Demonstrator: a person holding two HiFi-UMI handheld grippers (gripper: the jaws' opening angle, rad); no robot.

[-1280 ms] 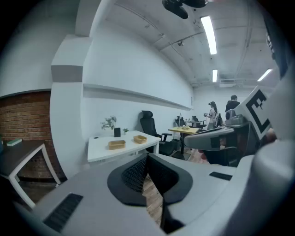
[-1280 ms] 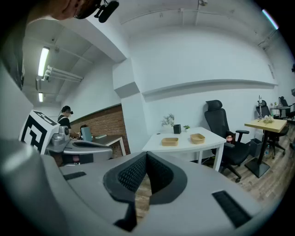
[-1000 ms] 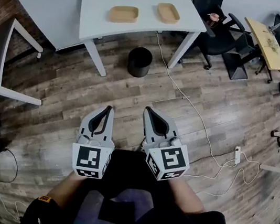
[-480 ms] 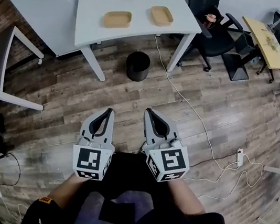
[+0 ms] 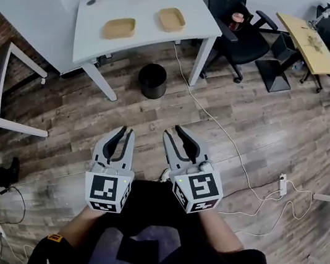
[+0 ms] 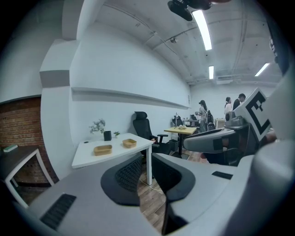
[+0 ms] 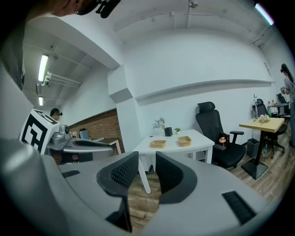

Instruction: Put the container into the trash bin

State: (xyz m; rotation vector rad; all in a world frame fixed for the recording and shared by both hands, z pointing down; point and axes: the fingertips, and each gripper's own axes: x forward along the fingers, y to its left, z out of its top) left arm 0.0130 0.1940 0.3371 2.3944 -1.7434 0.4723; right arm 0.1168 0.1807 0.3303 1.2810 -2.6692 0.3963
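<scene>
Tan: shallow round-cornered containers (image 5: 119, 28) on white counter (image 5: 191, 13)
Black: cylindrical trash bin (image 5: 152, 80) on plank floor (image 5: 250, 111)
Your jaws: left gripper (image 5: 126, 132), right gripper (image 5: 174, 133) opening, ribbed pads (image 7: 120, 173) empty

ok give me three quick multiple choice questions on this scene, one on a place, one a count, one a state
1. Where is the trash bin?
A on the floor beside the white table
B on top of that table
C hung on the wall

2. How many tan containers lie on that table?
A one
B two
C four

3. What does the right gripper hold?
A a container
B the bin
C nothing

Answers: 1 A, it stands by the table leg; 2 B, two lie side by side; 3 C, its fingers are opening with only floor between them.
</scene>
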